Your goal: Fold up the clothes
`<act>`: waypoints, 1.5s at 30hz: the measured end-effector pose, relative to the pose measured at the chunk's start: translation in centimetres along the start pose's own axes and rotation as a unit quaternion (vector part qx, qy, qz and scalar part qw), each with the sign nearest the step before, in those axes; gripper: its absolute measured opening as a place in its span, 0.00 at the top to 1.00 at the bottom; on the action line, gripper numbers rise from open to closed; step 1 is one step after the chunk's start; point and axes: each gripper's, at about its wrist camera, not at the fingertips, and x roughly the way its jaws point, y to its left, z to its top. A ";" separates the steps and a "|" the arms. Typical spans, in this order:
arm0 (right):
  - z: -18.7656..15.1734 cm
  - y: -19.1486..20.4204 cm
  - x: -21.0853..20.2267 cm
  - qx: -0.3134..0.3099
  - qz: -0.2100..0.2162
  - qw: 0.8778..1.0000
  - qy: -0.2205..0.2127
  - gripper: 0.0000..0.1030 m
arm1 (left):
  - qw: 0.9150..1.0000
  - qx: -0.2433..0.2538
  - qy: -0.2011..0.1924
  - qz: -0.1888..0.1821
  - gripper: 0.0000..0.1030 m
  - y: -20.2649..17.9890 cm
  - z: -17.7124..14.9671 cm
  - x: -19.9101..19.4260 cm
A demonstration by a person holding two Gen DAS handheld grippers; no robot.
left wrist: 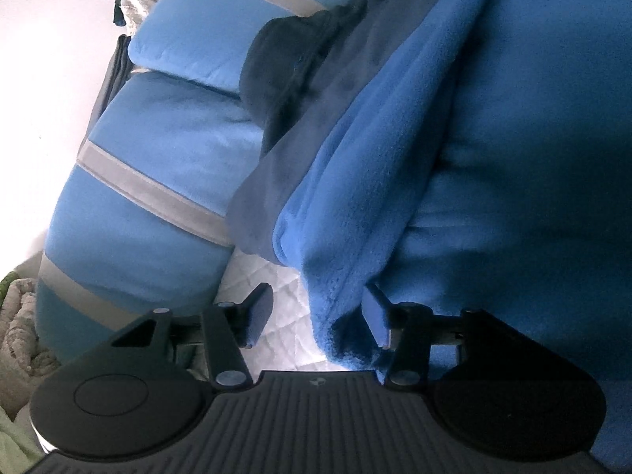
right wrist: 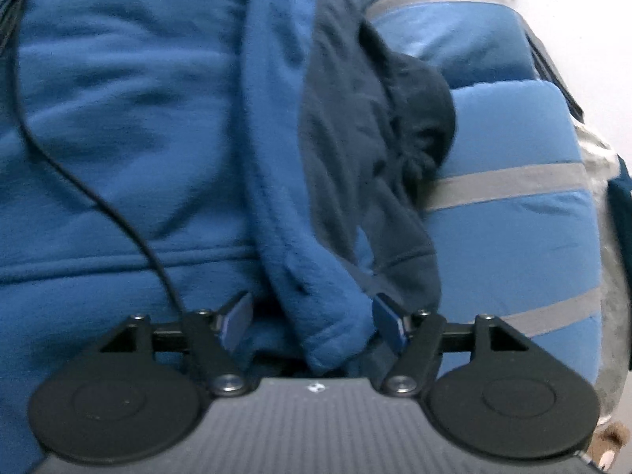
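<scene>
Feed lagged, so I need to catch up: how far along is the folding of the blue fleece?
Done: a striped blue stack already lies folded beside it. In hand: a fold of the blue fleece hangs between the open jaws of the right gripper, and its edge sits between the open jaws of the left gripper; neither has clamped. Left: the fleece is still bunched, with dark lining showing, so the folding itself remains.

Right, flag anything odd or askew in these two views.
A thin black cable trails across the blue fleece garment toward the right tool, where it could snag. The fleece edge hangs bunched between the left tool's open jaws.
</scene>
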 end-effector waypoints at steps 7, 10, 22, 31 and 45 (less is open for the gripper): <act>0.2 -1.2 -1.3 0.011 0.009 1.000 -0.015 0.26 | 1.000 0.011 0.002 -0.011 0.54 -0.4 0.1 0.4; 0.3 -1.4 -1.4 0.020 0.022 0.999 -0.021 0.26 | 1.000 0.006 0.001 -0.021 0.55 -0.5 0.1 0.5; -0.3 -1.4 -1.2 0.007 0.061 0.998 0.015 0.48 | 0.999 -0.006 -0.006 -0.031 0.56 -0.7 0.1 0.3; -0.4 -0.2 1.2 -0.039 0.019 0.998 0.038 0.58 | 0.999 -0.027 -0.007 -0.023 0.71 -0.3 0.3 0.6; 0.8 -4.5 0.4 0.052 -0.186 0.981 -0.011 0.83 | 0.997 -0.042 0.006 0.057 0.91 1.7 -0.1 0.3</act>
